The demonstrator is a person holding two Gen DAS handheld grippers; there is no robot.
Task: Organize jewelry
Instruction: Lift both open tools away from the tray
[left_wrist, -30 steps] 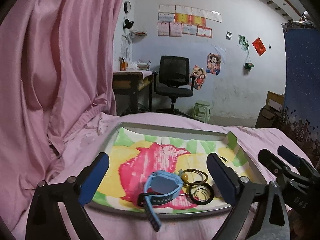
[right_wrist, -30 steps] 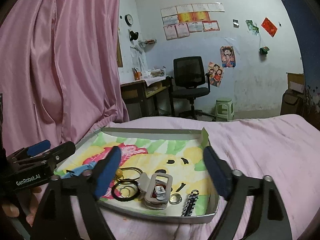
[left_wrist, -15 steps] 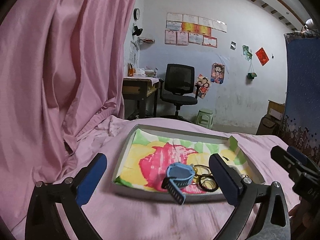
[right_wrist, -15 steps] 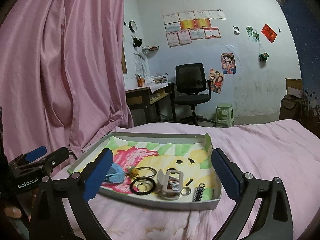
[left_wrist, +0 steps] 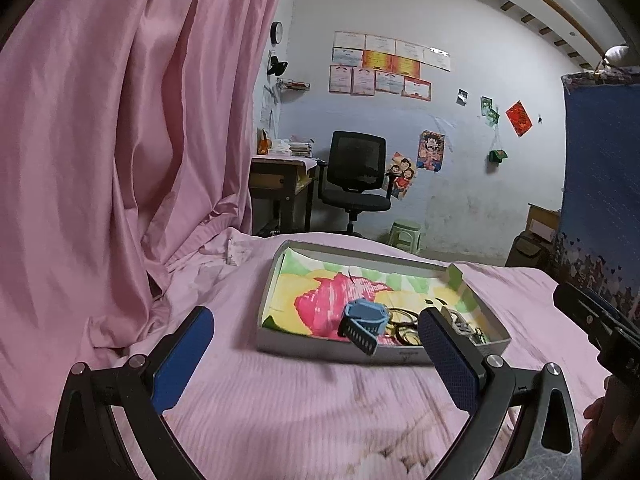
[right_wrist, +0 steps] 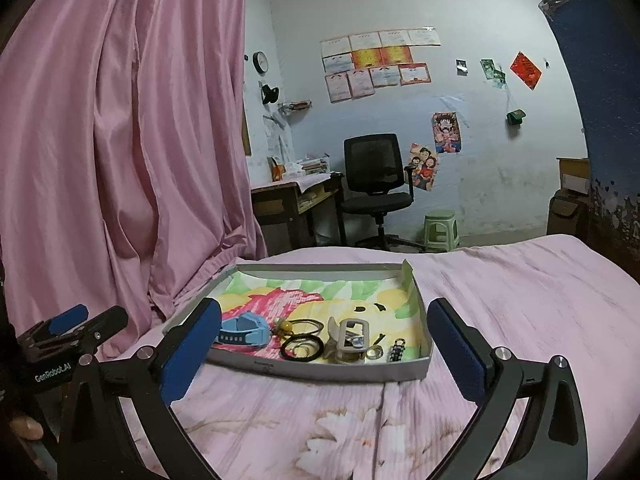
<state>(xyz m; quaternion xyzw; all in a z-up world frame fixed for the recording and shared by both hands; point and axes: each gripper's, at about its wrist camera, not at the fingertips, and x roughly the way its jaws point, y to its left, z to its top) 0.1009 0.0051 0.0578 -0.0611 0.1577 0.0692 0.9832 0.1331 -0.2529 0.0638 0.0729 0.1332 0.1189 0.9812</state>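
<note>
Left hand-held gripper (left_wrist: 316, 354) was spread wide, nothing between its two blue pads, held over the pink bed (left_wrist: 280, 408) short of the tray. Right hand-held gripper (right_wrist: 326, 354) also wide and empty, its two pads framing the near edge of the tray (right_wrist: 320, 370). One shallow grey tray lay on the bed, lined with a pink, yellow and green flower print.

All jewelry sat in the near part of the tray. One blue watch (right_wrist: 242, 330) at the left, its strap sticking over the near rim in the left wrist view (left_wrist: 362, 322). Just right of it one small yellow bead (right_wrist: 285, 327) on a thin dark band, then one black ring-shaped band (right_wrist: 302, 350) with smaller rings inside it, count unclear. Next, one grey rectangular watch case (right_wrist: 352, 334) tilted up, one small silver ring (right_wrist: 376, 354) beside it, one short dark chain-like piece (right_wrist: 398, 349) nearest the right wall.

Beyond the bed: one pink curtain (right_wrist: 120, 140) on the left, one black office chair (right_wrist: 376, 176), one green stool (right_wrist: 440, 230), one desk (right_wrist: 296, 200).
</note>
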